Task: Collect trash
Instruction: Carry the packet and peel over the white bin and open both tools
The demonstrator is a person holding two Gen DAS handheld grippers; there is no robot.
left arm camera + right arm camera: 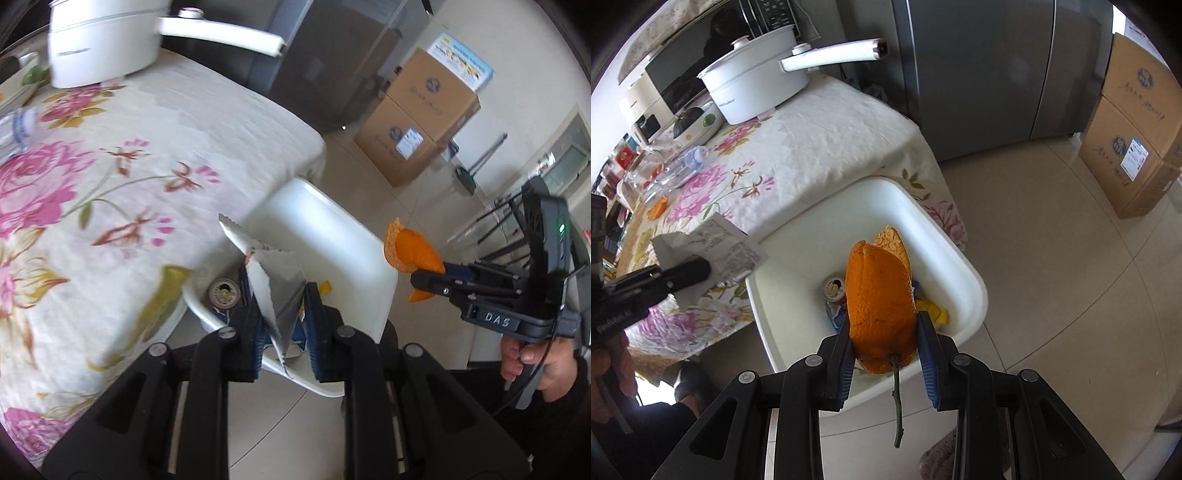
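Pinching orange peel [881, 306] in right gripper [886, 354], above bin [960, 295]

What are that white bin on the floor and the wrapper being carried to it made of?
The white bin looks like smooth, slightly glossy moulded plastic, with rounded corners and soft sheen. The wrapper, pinched in the left hand-held gripper, seems to be foil-lined plastic film: dull silvery inside, sharp creases, zigzag-cut edge.

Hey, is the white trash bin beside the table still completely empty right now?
No, the white bin already holds a can and some yellow and blue scraps at the bottom.
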